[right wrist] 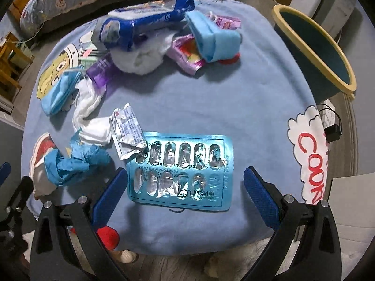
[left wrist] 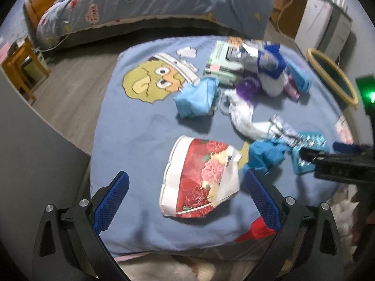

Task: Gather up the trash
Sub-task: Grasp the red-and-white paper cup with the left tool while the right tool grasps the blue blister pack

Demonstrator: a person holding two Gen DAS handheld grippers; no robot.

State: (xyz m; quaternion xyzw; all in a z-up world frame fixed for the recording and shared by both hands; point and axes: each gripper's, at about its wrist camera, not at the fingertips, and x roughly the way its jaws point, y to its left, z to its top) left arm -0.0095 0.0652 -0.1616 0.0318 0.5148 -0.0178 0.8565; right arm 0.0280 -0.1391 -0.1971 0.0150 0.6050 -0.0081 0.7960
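Observation:
Trash is scattered over a blue cartoon cloth [right wrist: 257, 117]. An emptied blue blister pack [right wrist: 180, 171] lies flat between the fingers of my open right gripper [right wrist: 185, 172], untouched by either pad. In the left wrist view my left gripper [left wrist: 187, 187] stands open over a red floral wrapper [left wrist: 201, 178], and the right gripper [left wrist: 323, 151] hovers over the blister pack [left wrist: 309, 140]. A teal bin with a yellow rim [right wrist: 314, 46] stands beyond the cloth's right edge.
A crumpled blue glove [right wrist: 77, 161], a silver foil wrapper [right wrist: 126, 131], white tissue [right wrist: 89, 107] and a blue mask [right wrist: 58, 93] lie to the left. At the back sit a blue wipes pack [right wrist: 140, 21], a purple wrapper [right wrist: 187, 56] and another mask [right wrist: 211, 37]. A bed [left wrist: 140, 2] stands behind.

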